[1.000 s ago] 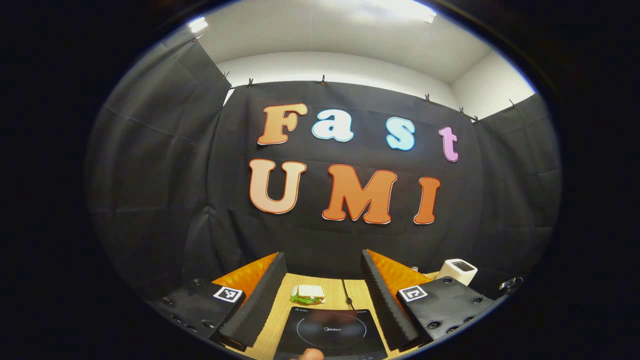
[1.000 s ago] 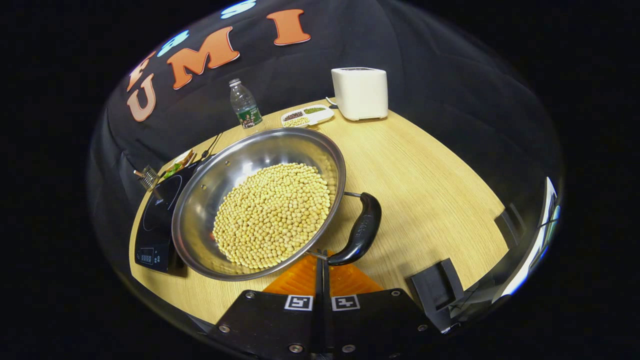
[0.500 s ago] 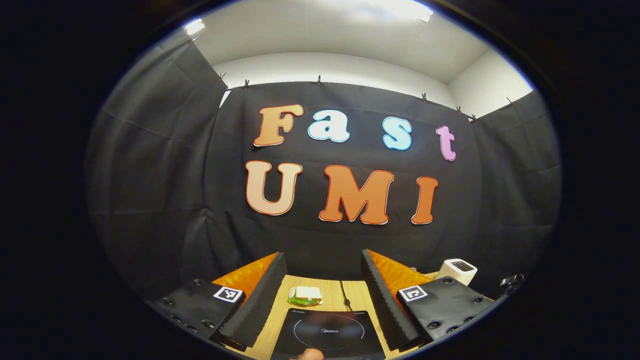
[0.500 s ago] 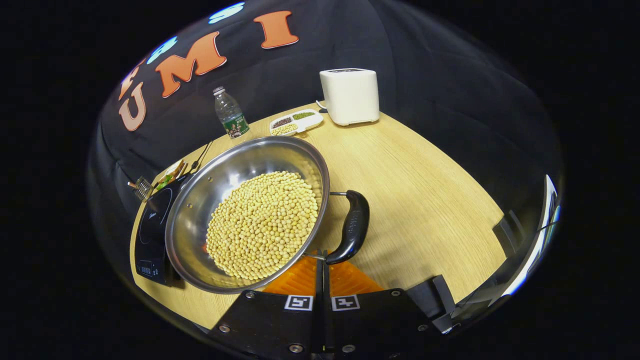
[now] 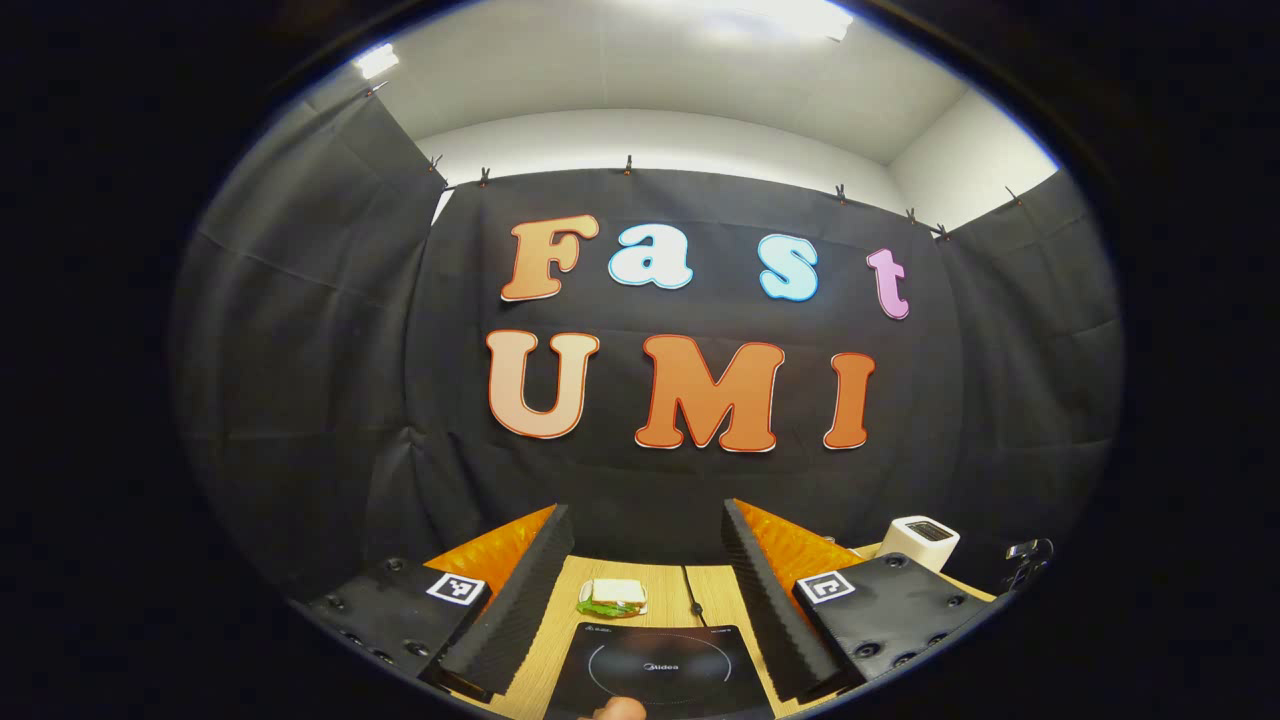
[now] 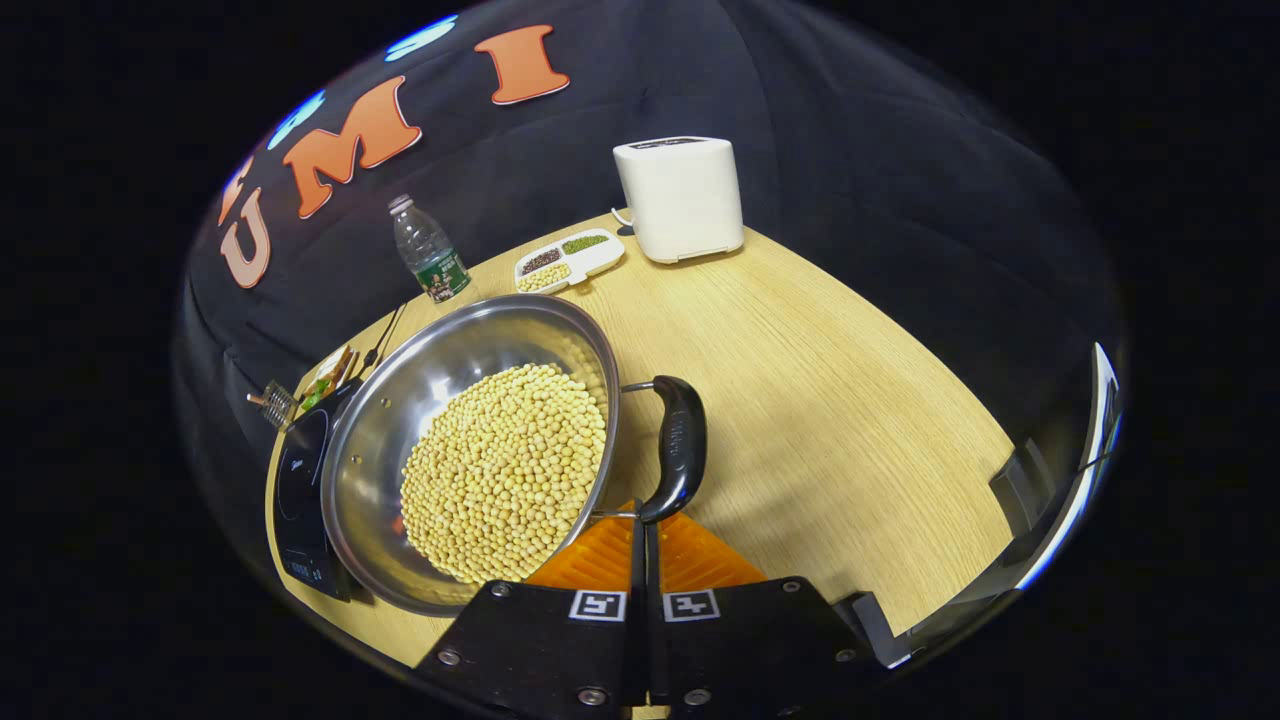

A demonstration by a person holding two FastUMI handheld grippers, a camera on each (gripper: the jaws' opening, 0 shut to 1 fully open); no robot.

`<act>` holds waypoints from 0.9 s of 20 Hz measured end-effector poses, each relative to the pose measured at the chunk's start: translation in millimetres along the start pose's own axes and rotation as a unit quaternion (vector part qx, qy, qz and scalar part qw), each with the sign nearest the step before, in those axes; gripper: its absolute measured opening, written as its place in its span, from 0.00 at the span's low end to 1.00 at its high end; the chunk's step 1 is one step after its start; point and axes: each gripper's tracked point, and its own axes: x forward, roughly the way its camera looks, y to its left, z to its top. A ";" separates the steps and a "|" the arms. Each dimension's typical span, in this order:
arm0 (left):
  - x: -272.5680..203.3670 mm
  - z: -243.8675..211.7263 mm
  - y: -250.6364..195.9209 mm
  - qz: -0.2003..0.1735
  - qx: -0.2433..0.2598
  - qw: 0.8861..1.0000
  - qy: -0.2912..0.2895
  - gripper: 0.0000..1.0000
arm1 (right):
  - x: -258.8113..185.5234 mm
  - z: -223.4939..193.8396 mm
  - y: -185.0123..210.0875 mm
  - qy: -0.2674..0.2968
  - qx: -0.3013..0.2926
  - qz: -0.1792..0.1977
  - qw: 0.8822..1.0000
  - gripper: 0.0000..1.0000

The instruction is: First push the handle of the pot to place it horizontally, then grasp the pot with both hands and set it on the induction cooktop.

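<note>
At the near edge of the bench (image 6: 830, 400), the right gripper (image 6: 641, 522) has its fingers pressed together, empty, their tips at the lower end of the pot's handle (image 6: 682, 445). The pot (image 6: 470, 450), full of beans (image 6: 505, 470), sits beside the cooktop (image 5: 660, 668), its rim overlapping it. The left gripper (image 5: 640, 570) hovers with fingers apart. The push should probably stay slow and low, so no beans spill.

Left gripper (image 5: 640, 590) held level and facing straight ahead with fingers spread wide apart, fingertip of the holding hand (image 5: 614, 709) showing at bottom edge; right gripper (image 6: 642, 535) pitched downward, fingers pressed flat together.
</note>
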 end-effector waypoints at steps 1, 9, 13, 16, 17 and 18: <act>1.0 -0.2 -1.8 -0.001 -0.001 1.000 0.000 0.98 | 1.8 2.5 -0.7 0.000 0.002 0.000 1.000 0.00; 10.6 3.4 -13.5 -0.010 -0.009 1.000 -0.006 0.97 | 12.1 13.7 -13.8 0.000 0.007 -0.007 1.000 0.00; 12.6 2.8 -19.9 -0.015 -0.010 1.000 -0.005 0.97 | 15.9 16.8 -16.6 0.002 0.012 -0.004 1.000 0.00; 14.9 1.6 -22.6 -0.017 -0.010 1.000 -0.003 0.97 | 18.9 19.8 -17.8 0.003 0.016 0.000 1.000 0.00; 15.0 1.3 -24.3 -0.017 -0.010 1.000 -0.002 0.97 | 19.8 20.7 -17.6 0.004 0.018 0.002 1.000 0.00; 15.6 1.2 -25.0 -0.017 -0.010 1.000 -0.002 0.98 | 20.9 21.5 -17.8 0.004 0.019 0.004 1.000 0.00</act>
